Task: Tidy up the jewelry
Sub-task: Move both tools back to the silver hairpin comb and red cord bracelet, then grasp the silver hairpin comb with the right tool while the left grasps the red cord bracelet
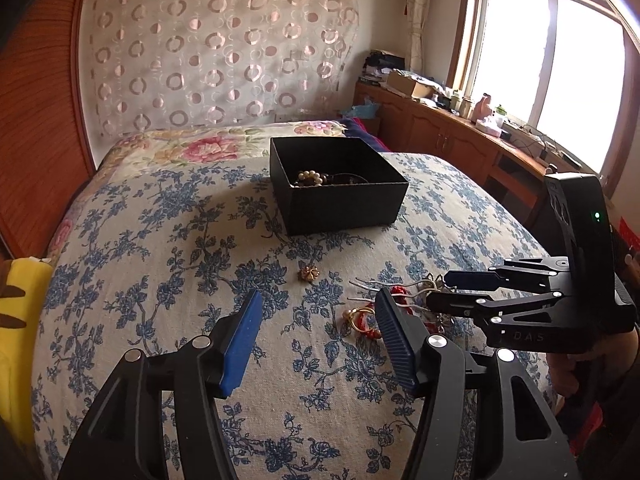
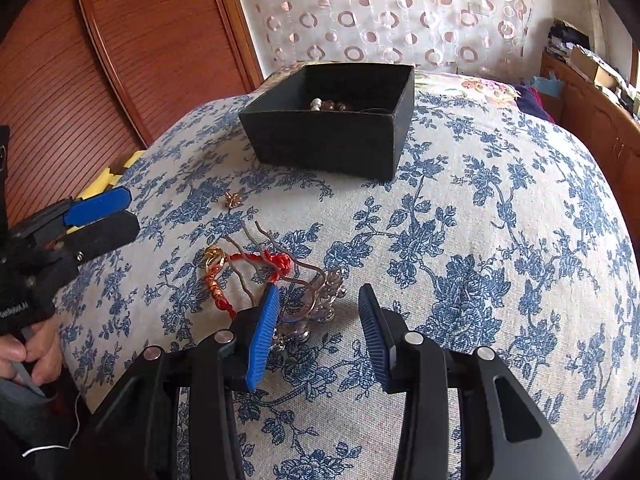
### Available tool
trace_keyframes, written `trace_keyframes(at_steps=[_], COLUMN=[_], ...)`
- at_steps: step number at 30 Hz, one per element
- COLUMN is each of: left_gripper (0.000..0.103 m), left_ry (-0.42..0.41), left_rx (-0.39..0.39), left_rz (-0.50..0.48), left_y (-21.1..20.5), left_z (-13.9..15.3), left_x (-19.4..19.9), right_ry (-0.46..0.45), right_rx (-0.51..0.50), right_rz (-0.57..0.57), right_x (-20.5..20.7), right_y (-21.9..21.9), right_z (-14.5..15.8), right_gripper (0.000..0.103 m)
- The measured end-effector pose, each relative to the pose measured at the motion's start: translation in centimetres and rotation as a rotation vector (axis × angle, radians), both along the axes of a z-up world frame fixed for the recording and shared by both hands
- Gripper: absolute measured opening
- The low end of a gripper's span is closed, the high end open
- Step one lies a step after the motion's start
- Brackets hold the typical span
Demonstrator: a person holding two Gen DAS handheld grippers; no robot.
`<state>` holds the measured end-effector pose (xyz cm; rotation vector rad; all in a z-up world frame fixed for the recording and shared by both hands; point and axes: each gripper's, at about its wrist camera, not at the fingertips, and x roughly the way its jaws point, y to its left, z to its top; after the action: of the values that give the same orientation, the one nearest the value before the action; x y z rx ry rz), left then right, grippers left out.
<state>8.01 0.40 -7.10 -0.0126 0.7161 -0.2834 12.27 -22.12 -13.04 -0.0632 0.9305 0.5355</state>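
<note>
A black open box sits on the bed with a pearl bracelet and dark beads inside. A small gold flower brooch lies alone on the cover. A tangle of red cord with gold charms and a silver crystal hair comb lies nearer. My left gripper is open and empty, left of the tangle. My right gripper is open and empty, just over the hair comb's crystals.
The blue floral bed cover spreads all round. A wooden headboard and a yellow plush are at the left. A cluttered wooden cabinet runs under the window at the right.
</note>
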Motion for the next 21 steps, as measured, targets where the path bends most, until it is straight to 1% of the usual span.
trace_keyframes(at_steps=[1, 2, 4, 7, 10, 15, 21], left_gripper=[0.056, 0.056, 0.056, 0.056, 0.056, 0.057, 0.057], left_ry=[0.000, -0.001, 0.002, 0.010, 0.020, 0.047, 0.082], left_rx=[0.001, 0.004, 0.006, 0.005, 0.011, 0.021, 0.034], left_rz=[-0.001, -0.002, -0.002, -0.006, -0.015, -0.034, -0.081], left_y=[-0.1, -0.1, -0.2, -0.3, -0.6, -1.0, -2.4], left_z=[0.0, -0.1, -0.1, -0.4, -0.8, -1.5, -2.5], left_x=[0.0, -0.1, 0.0, -0.1, -0.1, -0.1, -0.3], right_ry=[0.001, 0.005, 0.006, 0.041, 0.044, 0.016, -0.048], right_rx=[0.005, 0.014, 0.013, 0.058, 0.074, 0.077, 0.055], right_rz=[0.003, 0.007, -0.013, -0.018, -0.022, -0.037, -0.064], right_x=[0.0, 0.0, 0.1, 0.4, 0.4, 0.3, 0.3], right_y=[0.0, 0.0, -0.1, -0.6, -0.9, -1.6, -2.8], right_z=[-0.1, 0.0, -0.1, -0.4, -0.3, 0.2, 1.4], right_gripper=[0.038, 0.037, 0.026, 0.017, 0.016, 0.014, 0.014])
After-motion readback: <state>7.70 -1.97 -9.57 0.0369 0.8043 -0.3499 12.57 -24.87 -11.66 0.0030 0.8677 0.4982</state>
